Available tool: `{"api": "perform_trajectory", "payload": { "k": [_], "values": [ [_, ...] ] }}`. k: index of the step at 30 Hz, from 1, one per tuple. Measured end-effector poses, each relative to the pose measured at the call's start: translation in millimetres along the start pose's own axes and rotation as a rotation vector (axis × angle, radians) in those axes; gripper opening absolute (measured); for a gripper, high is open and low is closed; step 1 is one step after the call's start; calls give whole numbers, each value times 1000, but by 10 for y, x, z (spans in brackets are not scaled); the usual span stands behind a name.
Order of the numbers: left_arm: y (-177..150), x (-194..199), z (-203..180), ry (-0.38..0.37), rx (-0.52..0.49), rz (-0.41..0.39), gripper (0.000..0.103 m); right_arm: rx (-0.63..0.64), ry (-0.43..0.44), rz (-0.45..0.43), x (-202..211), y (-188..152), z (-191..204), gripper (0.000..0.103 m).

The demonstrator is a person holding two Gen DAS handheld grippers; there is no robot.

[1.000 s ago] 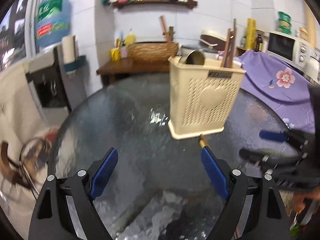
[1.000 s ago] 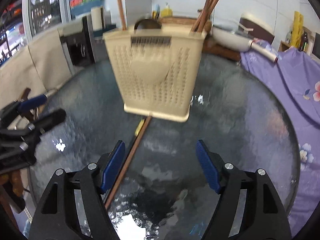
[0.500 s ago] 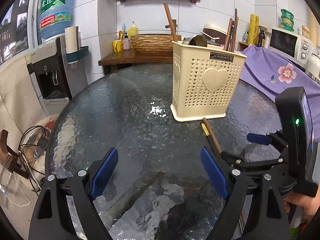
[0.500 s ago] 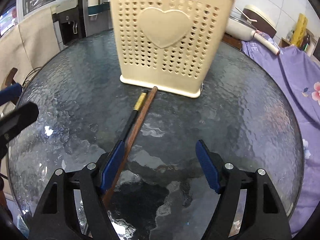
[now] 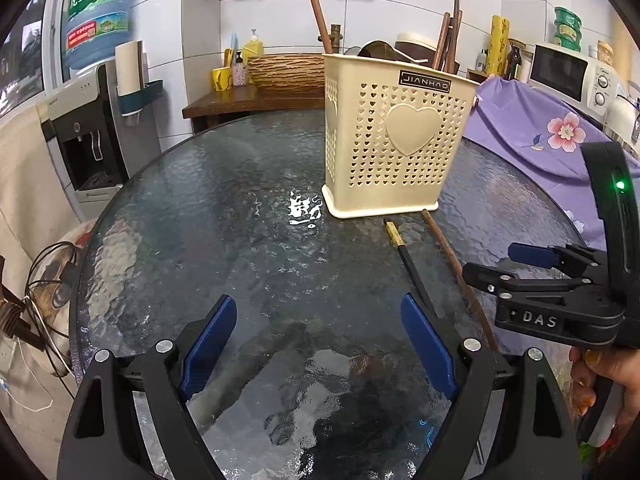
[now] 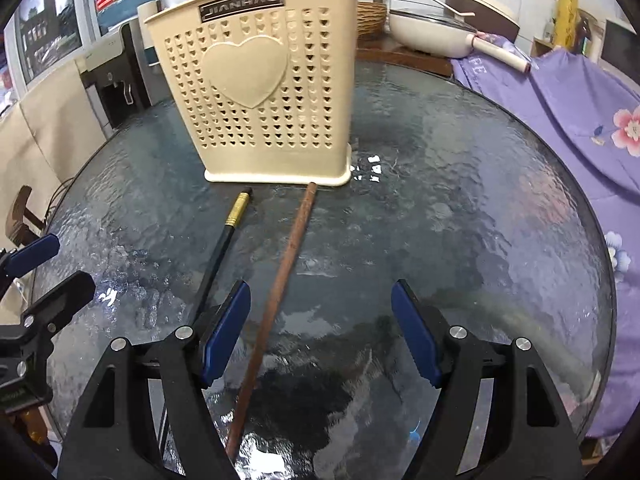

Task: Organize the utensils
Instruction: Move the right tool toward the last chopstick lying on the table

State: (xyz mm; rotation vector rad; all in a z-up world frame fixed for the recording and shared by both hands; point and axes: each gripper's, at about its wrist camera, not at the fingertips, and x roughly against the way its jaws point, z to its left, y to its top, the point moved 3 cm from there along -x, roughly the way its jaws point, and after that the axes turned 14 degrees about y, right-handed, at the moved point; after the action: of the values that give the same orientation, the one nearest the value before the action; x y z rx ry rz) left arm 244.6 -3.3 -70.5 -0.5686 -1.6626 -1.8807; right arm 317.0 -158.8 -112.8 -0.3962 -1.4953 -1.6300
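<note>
Left gripper (image 5: pixel 318 346): hovering low over the near part of the glass table, blue-padded fingers (image 5: pixel 208 346) spread wide apart and holding nothing.
Right gripper (image 6: pixel 320 328): also hanging over the near edge, jaws standing wide open and empty; the brown stick is running up between its two fingers without touching either pad, as far as the right wrist view shows.
Right gripper seen from the left wrist (image 5: pixel 532 266): sitting at the right of the table, a hand (image 5: pixel 600 380) gripping its handle, a green light glowing on its body.
Brown wooden chopstick (image 6: pixel 280 280): lying flat on the glass, its far tip reaching the base of the holder.
Black chopstick (image 6: pixel 224 248): lying just left of the brown one, gold band at its far end, the tip stopping just short of the holder; its near end is passing behind the right gripper's left finger.
Glass table (image 5: pixel 224 208): round, dark, textured, carrying everything.
Utensil holder (image 6: pixel 260 92): cream plastic, perforated with small hearts, a large heart on its face, standing upright near the table's middle, beyond both chopsticks.
Contents of holder (image 5: pixel 448 40): several wooden sticks and a dark ladle-like piece are poking out of the top.
Purple floral cloth (image 5: pixel 532 128): draping over something beyond the table on the right.
Water dispenser (image 5: pixel 92 132): standing at the far left against the tiled wall.
</note>
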Motion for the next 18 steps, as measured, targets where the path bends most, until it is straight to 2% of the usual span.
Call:
{"api": "perform_trajectory", "payload": {
  "k": [3,5,8,18],
  "values": [
    [-5,8,41,6,5,1,82,21,-10,15,-99,95,40,72],
    [-11,8,66,10,6,3,82,16,-10,27,-162,151,43,60],
    [-25,3,84,14,6,7,82,1,-2,52,-264,225,47,51],
    [-33,-13,51,5,-9,14,82,-1,-26,95,-532,433,133,33]
  ]
}}
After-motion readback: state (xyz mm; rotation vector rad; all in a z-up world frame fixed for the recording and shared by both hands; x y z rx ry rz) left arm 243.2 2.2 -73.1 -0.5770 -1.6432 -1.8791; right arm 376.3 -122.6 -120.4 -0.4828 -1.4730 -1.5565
